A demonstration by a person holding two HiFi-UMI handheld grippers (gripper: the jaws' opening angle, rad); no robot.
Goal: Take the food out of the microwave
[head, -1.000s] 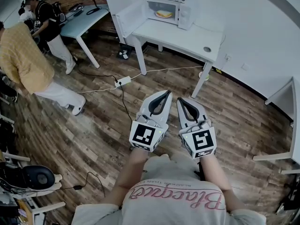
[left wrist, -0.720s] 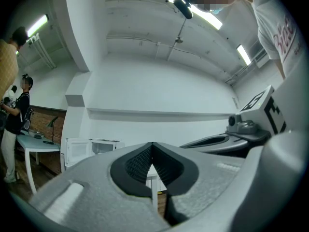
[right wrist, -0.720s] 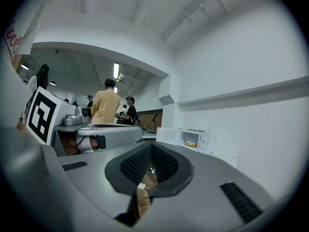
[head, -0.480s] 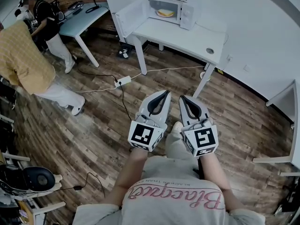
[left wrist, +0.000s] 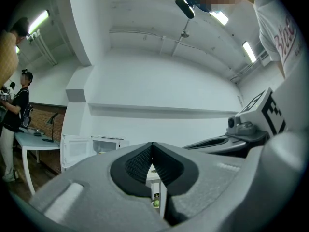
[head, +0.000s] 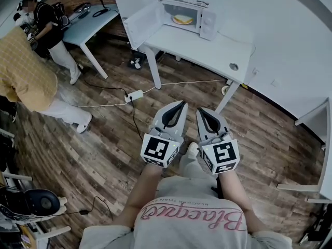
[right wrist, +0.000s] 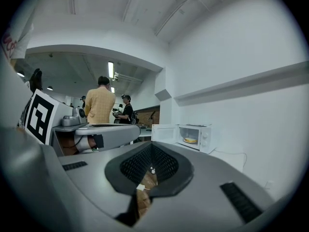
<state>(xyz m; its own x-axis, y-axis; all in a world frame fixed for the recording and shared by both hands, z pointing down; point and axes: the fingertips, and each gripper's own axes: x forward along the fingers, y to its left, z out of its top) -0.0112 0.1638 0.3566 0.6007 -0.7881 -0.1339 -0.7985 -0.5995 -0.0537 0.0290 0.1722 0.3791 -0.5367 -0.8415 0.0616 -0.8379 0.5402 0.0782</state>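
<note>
Dark wood-plank floor [head: 98, 149] spreads beneath the left claw [head: 181, 104]. Ahead of it a white table [head: 212, 48] stands against a white wall [head: 290, 25]; well off to its left, a pale blue table [head: 93, 25] sits by a brick wall [left wrist: 41, 120]. Strip lights [left wrist: 249, 51] glow on the ceiling [left wrist: 145, 13].

**Both grippers shut and empty, side by side**

The left gripper [head: 181, 106] and right gripper [head: 200, 112] point forward, roughly level, near each other but apart. Each pair of jaws meets at the tips with nothing between.
</note>
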